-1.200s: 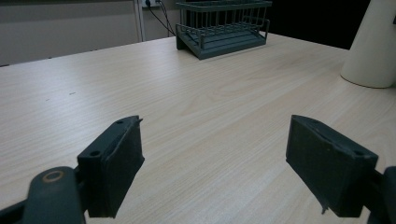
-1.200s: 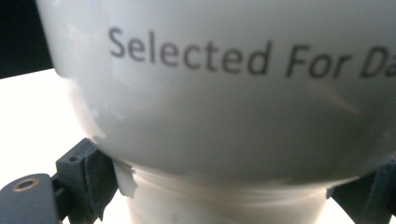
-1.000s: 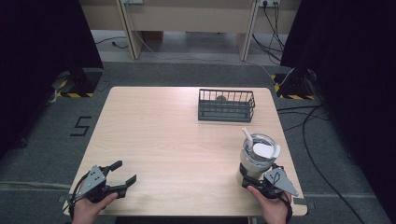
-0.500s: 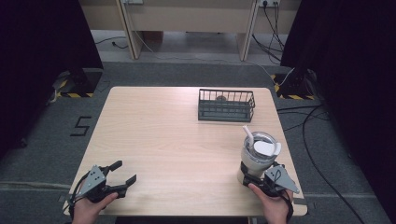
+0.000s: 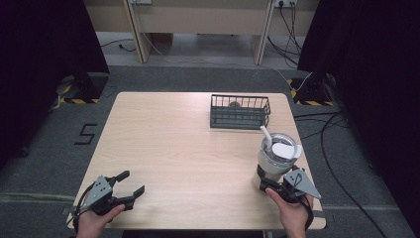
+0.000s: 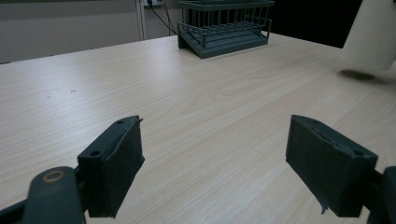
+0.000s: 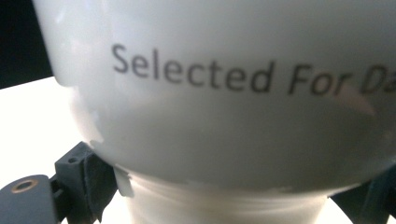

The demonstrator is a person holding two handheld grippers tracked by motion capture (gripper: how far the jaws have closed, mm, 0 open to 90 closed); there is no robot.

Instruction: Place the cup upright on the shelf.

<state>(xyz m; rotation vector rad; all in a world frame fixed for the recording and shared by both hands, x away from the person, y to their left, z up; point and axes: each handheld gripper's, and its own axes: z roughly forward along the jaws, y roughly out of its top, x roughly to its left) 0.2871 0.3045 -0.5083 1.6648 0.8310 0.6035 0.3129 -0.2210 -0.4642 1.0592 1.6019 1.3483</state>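
Little has shifted over the last second: the white tumbler (image 5: 276, 161) has edged slightly toward the table's right front corner with the right gripper (image 5: 286, 187), while the left gripper (image 5: 130, 185) has kept its place. The tumbler, with a lid and a straw (image 5: 265, 136), sits at the right front of the table (image 5: 188, 144); in the left gripper view its base seems to hang just above its own shadow, so it is probably lifted a little. The right gripper's jaws clamp the narrow foot of the cup, one on each side, below the printed band reading "Selected For".

With such a low grip under a tall, top-heavy body, the carry would go best slowly and upright, so that the lid and straw do not tip.

The left gripper rests at the left front edge, jaws spread wide and holding nothing. A dark wire basket (image 5: 240, 112) stands further back, well apart from the cup, with a small object inside too small to identify. Bare wood lies between them.
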